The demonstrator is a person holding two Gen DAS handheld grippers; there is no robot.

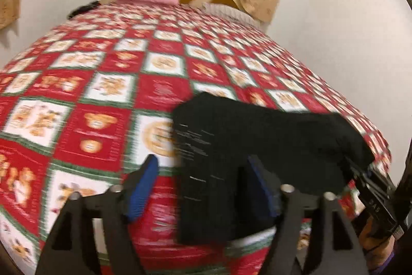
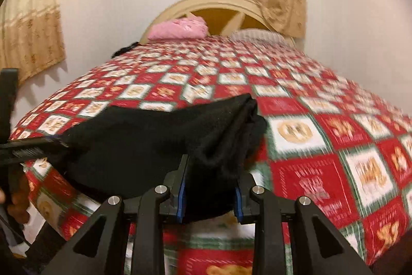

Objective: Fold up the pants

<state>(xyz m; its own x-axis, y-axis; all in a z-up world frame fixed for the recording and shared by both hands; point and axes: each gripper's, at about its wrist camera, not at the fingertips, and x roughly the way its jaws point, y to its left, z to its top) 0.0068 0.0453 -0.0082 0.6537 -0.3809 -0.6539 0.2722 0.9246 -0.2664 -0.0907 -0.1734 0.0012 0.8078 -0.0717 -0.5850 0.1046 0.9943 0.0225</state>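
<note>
- I see the black pants (image 1: 257, 135) as a folded bundle on the red checkered bedspread (image 1: 103, 84), in several layers of soft dark cloth.
- From my left tool, the bundle lies ahead and to the right side; one flap of it hangs in front of the right finger.
- From my right tool, the pants (image 2: 154, 146) spread ahead and to the left, and the thick folded edge comes down between the two fingers.

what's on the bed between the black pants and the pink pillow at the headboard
Nothing: both wrist views show only bare red-and-white checked bedspread running from the black pants up to the pink pillow.
</note>
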